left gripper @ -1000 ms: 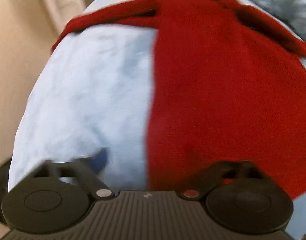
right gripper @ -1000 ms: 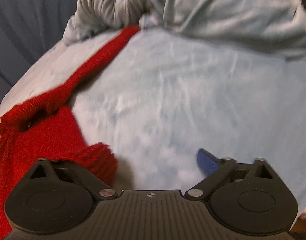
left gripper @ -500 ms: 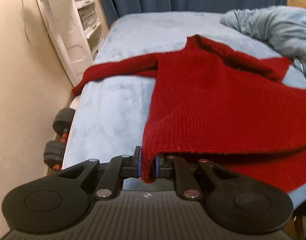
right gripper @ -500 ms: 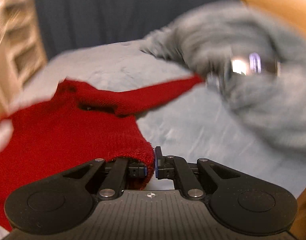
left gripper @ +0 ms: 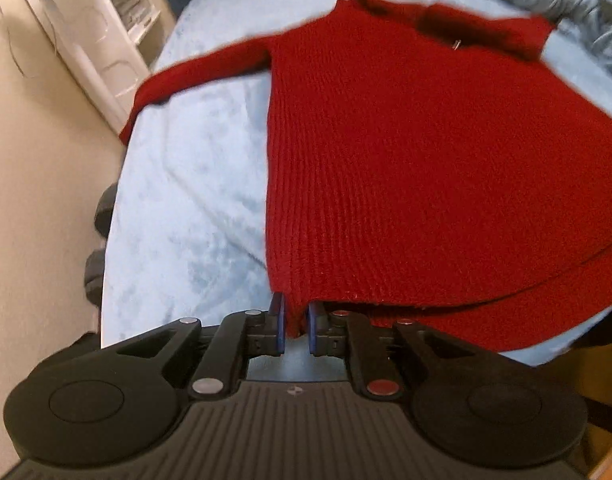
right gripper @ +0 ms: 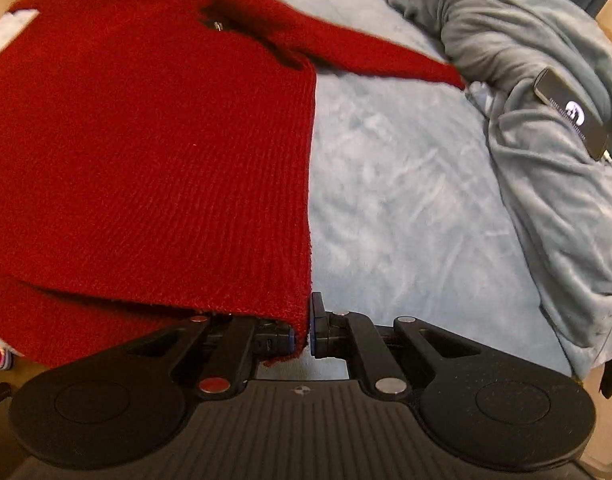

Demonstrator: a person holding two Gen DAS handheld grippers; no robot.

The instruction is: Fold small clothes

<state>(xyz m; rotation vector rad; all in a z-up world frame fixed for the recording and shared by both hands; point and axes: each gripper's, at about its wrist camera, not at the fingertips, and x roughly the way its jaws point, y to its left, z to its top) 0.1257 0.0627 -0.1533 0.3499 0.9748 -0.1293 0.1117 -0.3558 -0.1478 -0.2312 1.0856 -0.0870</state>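
1. two corners, two grips: my left gripper [left gripper: 295,326] is pinching the red sweater [left gripper: 426,168] at its lower left hem corner, pads pressed onto the knit.
2. my right gripper [right gripper: 304,330] is pinching the other hem corner, jaws closed on the cloth, so i hold the bottom edge at both ends and it stays straight between them.
3. the sweater lies on the pale blue bedsheet [left gripper: 194,184]; near me the hem is raised off the sheet, and a second red layer shows under the lifted one, so i judge i have only the top layer, or a fold has started.
4. one sleeve [left gripper: 194,70] runs out toward the bed's left edge, near the white shelf unit [left gripper: 102,28].
5. the other sleeve [right gripper: 370,54] reaches the rumpled grey blanket [right gripper: 546,80] and touches it at the cuff.
6. my guess at the step: carry the hem up toward the collar [right gripper: 216,20] to halve the body.
7. the risk i see: the sleeves are spread wide and may drag or bunch unless they get tucked in.
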